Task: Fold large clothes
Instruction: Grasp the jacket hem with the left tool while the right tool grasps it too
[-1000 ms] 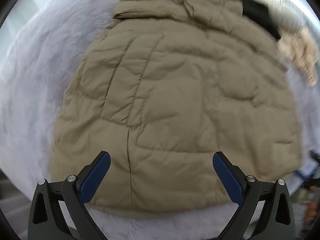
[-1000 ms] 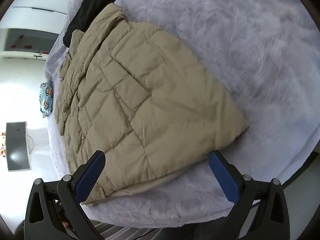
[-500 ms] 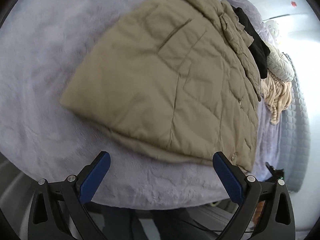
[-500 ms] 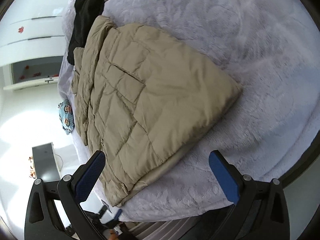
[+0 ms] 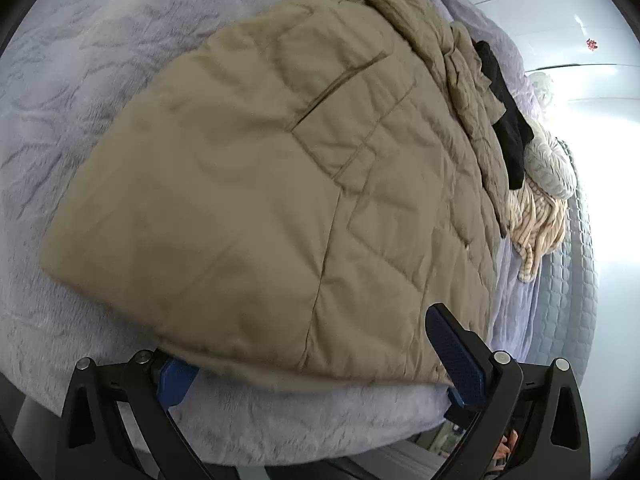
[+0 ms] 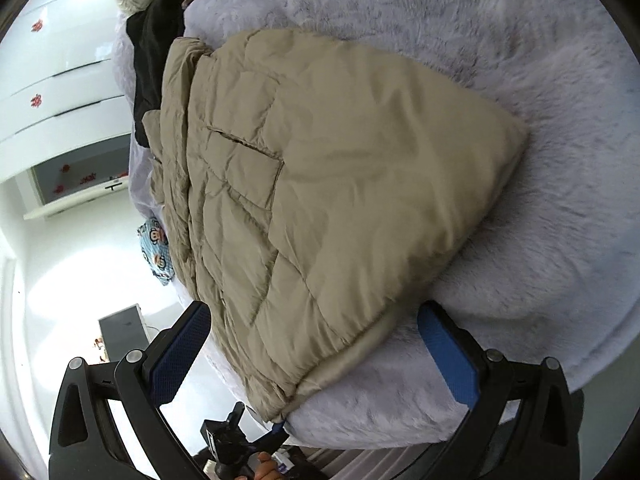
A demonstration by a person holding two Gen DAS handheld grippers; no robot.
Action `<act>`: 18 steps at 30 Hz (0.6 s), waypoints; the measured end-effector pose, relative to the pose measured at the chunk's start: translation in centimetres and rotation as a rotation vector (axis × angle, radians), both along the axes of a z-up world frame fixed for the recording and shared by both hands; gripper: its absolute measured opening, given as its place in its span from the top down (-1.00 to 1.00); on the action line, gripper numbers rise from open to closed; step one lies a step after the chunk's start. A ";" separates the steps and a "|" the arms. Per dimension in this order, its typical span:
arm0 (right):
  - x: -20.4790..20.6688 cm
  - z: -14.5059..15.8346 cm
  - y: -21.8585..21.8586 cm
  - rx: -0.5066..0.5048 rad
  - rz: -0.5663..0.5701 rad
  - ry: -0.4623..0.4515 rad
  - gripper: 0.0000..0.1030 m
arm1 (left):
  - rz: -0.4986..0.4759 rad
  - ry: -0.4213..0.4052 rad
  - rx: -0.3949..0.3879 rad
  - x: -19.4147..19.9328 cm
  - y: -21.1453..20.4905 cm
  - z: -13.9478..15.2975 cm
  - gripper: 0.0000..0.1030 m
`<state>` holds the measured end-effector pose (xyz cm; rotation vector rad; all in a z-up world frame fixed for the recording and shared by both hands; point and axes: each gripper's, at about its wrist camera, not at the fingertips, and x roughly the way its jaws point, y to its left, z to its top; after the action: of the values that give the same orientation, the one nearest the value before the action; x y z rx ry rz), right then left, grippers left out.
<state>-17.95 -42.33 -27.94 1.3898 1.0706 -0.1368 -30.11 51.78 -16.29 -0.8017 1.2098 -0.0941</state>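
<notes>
Quilted tan coat (image 5: 260, 184) on fuzzy lilac bed (image 5: 80, 40); left gripper (image 5: 320, 356) closing astride hem, right gripper (image 6: 320, 344) released, both angled downward.

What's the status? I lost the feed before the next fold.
Left gripper closing around the tan coat's near hem, no pinch yet. Right gripper open over its corner. Black garment lies against the far edge.

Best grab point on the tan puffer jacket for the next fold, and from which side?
Grip the tan puffer jacket by its near hem, one corner per gripper, coming in from the bed's near edge. The hem lies flat along that edge. The left gripper already straddles it, closing, one finger under the fabric. The right gripper hangs open over its corner.
</notes>
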 end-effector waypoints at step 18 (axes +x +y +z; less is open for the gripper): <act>2.0 2.9 -0.4 -0.008 0.072 -0.070 0.86 | -0.071 -0.135 0.096 2.0 -0.3 6.2 0.75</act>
<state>-15.91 -42.71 -25.03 1.3376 1.0599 -0.0396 -28.11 51.47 -10.09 -0.6584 1.1067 -0.1454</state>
